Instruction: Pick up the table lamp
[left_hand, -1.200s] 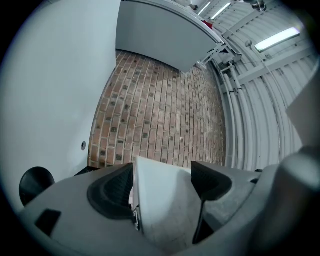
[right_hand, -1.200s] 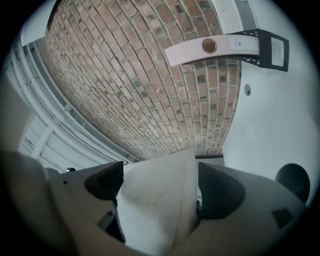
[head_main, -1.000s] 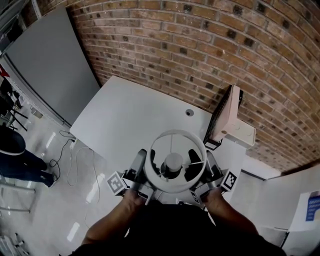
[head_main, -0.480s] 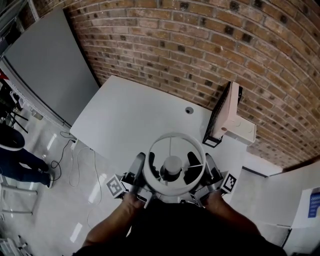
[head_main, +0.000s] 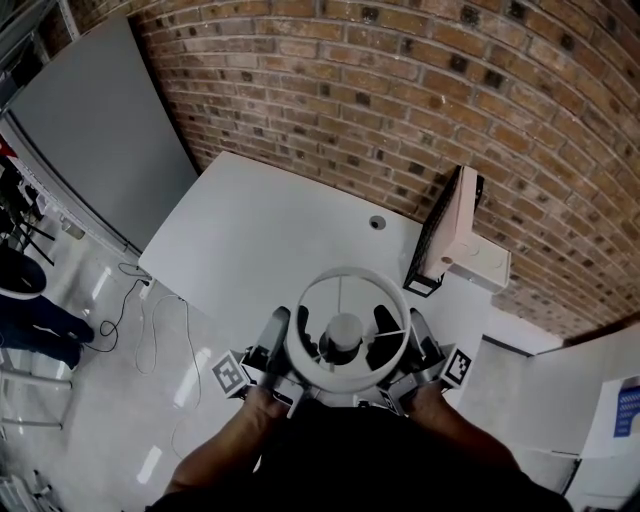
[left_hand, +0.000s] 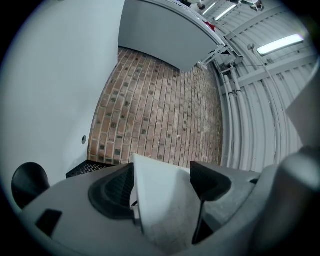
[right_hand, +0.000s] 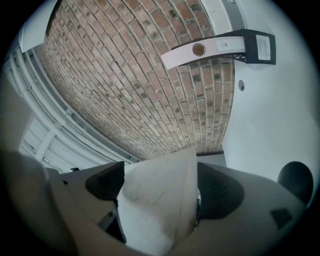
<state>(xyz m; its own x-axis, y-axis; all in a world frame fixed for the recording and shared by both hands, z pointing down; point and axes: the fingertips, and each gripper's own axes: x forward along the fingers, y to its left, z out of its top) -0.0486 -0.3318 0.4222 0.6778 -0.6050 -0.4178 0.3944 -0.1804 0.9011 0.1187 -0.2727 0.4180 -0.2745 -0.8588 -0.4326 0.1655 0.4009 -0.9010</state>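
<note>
The left gripper (head_main: 292, 332) is clamped on the shade (head_main: 345, 275) wall, one jaw inside and one outside. The right gripper (head_main: 403, 332) grips the opposite wall the same way. The table lamp (head_main: 345, 335) stands upright between them, at three o'clock from the left and nine from the right, equally near both. The table (head_main: 260, 235) lies toward eleven o'clock.

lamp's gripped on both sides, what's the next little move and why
Probably raise both grippers straight up a little, together and level. The left gripper and right gripper each have their jaws closed on the thin shade of the table lamp, on opposite sides, by the white table. An uneven rise would likely tilt it.
</note>
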